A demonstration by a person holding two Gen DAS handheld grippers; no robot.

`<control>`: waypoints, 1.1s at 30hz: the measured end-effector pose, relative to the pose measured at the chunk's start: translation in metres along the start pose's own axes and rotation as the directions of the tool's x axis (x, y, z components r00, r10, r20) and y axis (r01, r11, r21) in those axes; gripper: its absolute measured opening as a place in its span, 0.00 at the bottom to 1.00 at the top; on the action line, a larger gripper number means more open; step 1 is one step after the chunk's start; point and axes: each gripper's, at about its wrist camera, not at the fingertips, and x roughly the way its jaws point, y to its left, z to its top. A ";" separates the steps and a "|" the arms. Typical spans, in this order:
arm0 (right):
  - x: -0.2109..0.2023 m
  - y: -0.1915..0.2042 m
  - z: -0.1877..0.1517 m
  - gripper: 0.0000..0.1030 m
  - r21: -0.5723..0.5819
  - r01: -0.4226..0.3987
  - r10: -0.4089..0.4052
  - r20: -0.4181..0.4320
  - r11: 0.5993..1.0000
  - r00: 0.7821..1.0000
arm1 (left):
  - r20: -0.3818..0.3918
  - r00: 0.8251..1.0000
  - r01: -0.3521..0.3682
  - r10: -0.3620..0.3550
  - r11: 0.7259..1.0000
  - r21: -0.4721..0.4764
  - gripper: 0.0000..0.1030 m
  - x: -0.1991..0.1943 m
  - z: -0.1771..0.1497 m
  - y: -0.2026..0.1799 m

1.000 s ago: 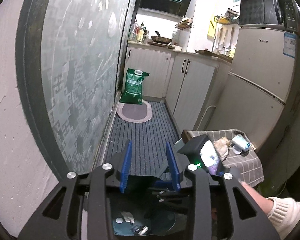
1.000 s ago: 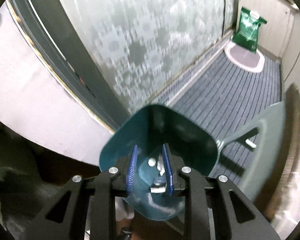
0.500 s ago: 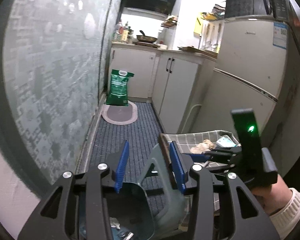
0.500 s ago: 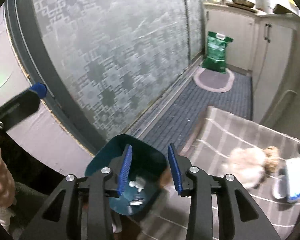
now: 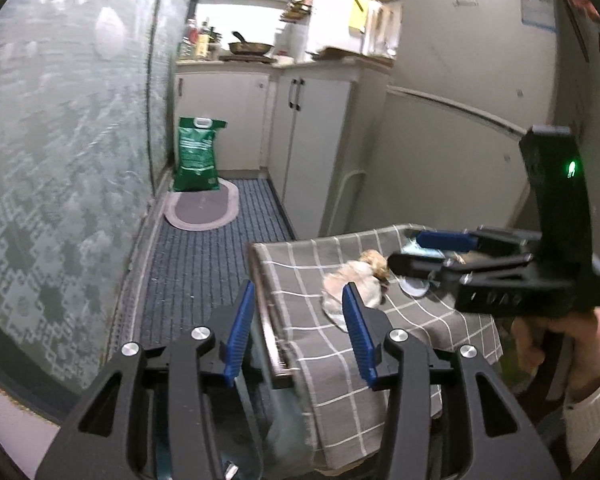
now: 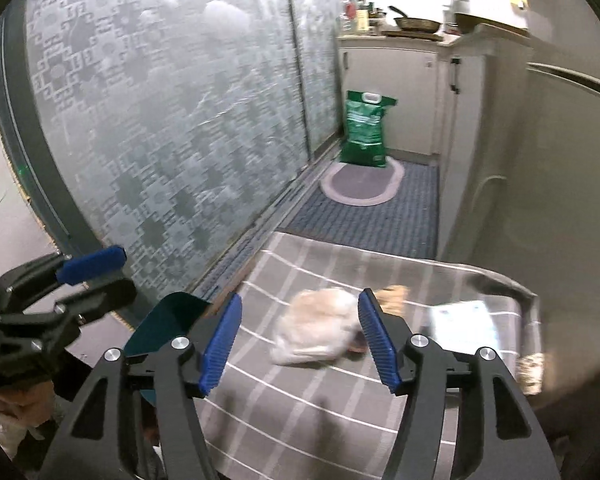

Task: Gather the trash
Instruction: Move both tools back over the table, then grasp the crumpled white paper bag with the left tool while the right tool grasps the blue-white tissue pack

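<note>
A crumpled clear plastic bag [image 5: 350,286] [image 6: 316,330] lies on the small table with the grey checked cloth [image 5: 300,260] [image 6: 292,412]. Beside it are a brown crumpled scrap [image 5: 376,260] [image 6: 392,294] and a white packet [image 6: 464,324]. My right gripper [image 6: 300,342] [image 5: 424,254] hovers over the bag, its jaws opening, and the pads press on nothing. My left gripper [image 5: 299,334] [image 6: 96,280] hangs at the table's near corner, jaws also opening and empty. A teal bin [image 6: 168,320] stands low beside the table, between the two grippers.
A frosted patterned sliding door [image 5: 60,160] runs along the left. A green sack [image 5: 198,156] and an oval mat [image 5: 204,208] sit at the far end of the striped floor runner. White cabinets [image 5: 312,128] and a fridge [image 5: 460,120] line the right.
Both grippers have swung away from the teal bin to the checked table. The right jaws went from shut to wide apart, and the left jaws spread a little more.
</note>
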 end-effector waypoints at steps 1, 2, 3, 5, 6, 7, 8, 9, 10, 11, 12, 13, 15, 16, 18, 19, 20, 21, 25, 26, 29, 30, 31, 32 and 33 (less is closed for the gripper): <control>-0.003 -0.007 -0.002 0.61 0.009 0.007 -0.007 0.002 1.000 1.000 | -0.010 1.000 0.002 -0.002 1.000 0.008 0.51 0.005 -0.001 -0.004; -0.004 -0.012 -0.003 0.61 0.014 0.012 -0.012 0.002 1.000 1.000 | -0.026 1.000 0.007 -0.007 1.000 0.017 0.52 0.012 -0.003 -0.008; -0.007 -0.017 -0.006 0.62 0.020 0.020 -0.020 0.004 1.000 1.000 | -0.035 0.999 0.011 -0.010 1.000 0.022 0.52 0.016 -0.004 -0.012; -0.011 -0.029 -0.009 0.69 0.033 0.039 -0.040 0.012 0.999 0.999 | -0.054 0.998 0.017 -0.015 0.999 0.038 0.52 0.026 -0.007 -0.021; -0.013 -0.032 -0.011 0.71 0.038 0.045 -0.046 0.014 0.998 0.999 | -0.064 0.998 0.022 -0.019 0.999 0.048 0.52 0.032 -0.009 -0.025; -0.015 -0.039 -0.012 0.71 0.045 0.051 -0.052 0.016 0.998 0.999 | -0.071 0.997 0.024 -0.020 0.998 0.053 0.52 0.036 -0.010 -0.028; -0.017 -0.043 -0.014 0.71 0.051 0.053 -0.054 0.016 0.997 0.998 | -0.079 0.997 0.025 -0.021 0.998 0.056 0.52 0.040 -0.010 -0.030; -0.019 -0.048 -0.016 0.71 0.055 0.057 -0.058 0.019 0.997 0.998 | -0.090 0.996 0.029 -0.024 0.998 0.058 0.52 0.046 -0.011 -0.033; -0.021 -0.051 -0.017 0.72 0.057 0.063 -0.064 0.021 0.996 0.998 | -0.096 0.995 0.030 -0.024 0.998 0.058 0.52 0.051 -0.011 -0.034; -0.022 -0.054 -0.019 0.72 0.059 0.067 -0.068 0.021 0.996 0.997 | -0.107 0.994 0.032 -0.026 0.998 0.059 0.52 0.057 -0.013 -0.036; -0.024 -0.059 -0.020 0.73 0.063 0.076 -0.077 0.023 0.995 0.997 | -0.115 0.993 0.033 -0.026 0.998 0.061 0.52 0.061 -0.014 -0.038; -0.024 -0.061 -0.022 0.74 0.065 0.080 -0.081 0.023 0.995 0.996 | -0.123 0.992 0.033 -0.026 0.997 0.063 0.50 0.065 -0.014 -0.039; -0.026 -0.070 -0.025 0.78 0.071 0.091 -0.093 0.023 0.993 0.995 | -0.139 0.990 0.031 -0.021 0.997 0.069 0.50 0.075 -0.017 -0.042; -0.027 -0.073 -0.027 0.82 0.073 0.099 -0.101 0.023 0.992 0.995 | -0.147 0.989 0.029 -0.018 0.997 0.071 0.50 0.079 -0.018 -0.042; -0.028 -0.083 -0.032 0.84 0.071 0.117 -0.119 0.021 0.991 0.993 | -0.165 0.986 0.026 -0.014 0.997 0.073 0.50 0.088 -0.020 -0.043; -0.027 -0.086 -0.034 0.84 0.067 0.121 -0.123 0.020 0.990 0.992 | -0.170 0.985 0.025 -0.012 0.997 0.074 0.48 0.092 -0.020 -0.042; -0.027 -0.089 -0.036 0.84 0.064 0.125 -0.127 0.018 0.990 0.992 | -0.176 0.984 0.024 -0.011 0.997 0.072 0.47 0.096 -0.020 -0.042; -0.026 -0.092 -0.038 0.84 0.060 0.128 -0.129 0.017 0.990 0.991 | -0.181 0.983 0.023 -0.009 0.997 0.071 0.46 0.099 -0.021 -0.042; -0.025 -0.099 -0.044 0.84 0.046 0.128 -0.129 0.013 0.991 0.992 | -0.207 0.978 0.017 -0.004 0.998 0.060 0.43 0.112 -0.023 -0.041; -0.025 -0.099 -0.045 0.84 0.041 0.127 -0.128 0.012 0.991 0.992 | -0.212 0.977 0.018 -0.005 0.998 0.059 0.42 0.114 -0.023 -0.041; -0.024 -0.099 -0.048 0.84 0.019 0.135 -0.135 0.005 0.991 0.991 | -0.211 0.977 0.017 -0.004 0.998 0.060 0.42 0.117 -0.023 -0.043; -0.023 -0.098 -0.049 0.85 0.007 0.136 -0.136 0.005 0.991 0.991 | -0.212 0.977 0.015 -0.002 0.998 0.059 0.39 0.118 -0.023 -0.043; -0.023 -0.097 -0.049 0.85 -0.002 0.137 -0.137 0.005 0.991 0.991 | -0.212 0.977 0.013 0.000 0.998 0.057 0.33 0.118 -0.022 -0.043; -0.021 -0.096 -0.050 0.84 -0.017 0.139 -0.139 0.003 0.990 0.990 | -0.213 0.977 0.009 0.003 0.998 0.055 0.31 0.119 -0.022 -0.043; -0.020 -0.095 -0.050 0.84 -0.025 0.140 -0.140 0.003 0.990 0.990 | -0.213 0.977 0.003 0.009 0.998 0.056 0.27 0.119 -0.022 -0.044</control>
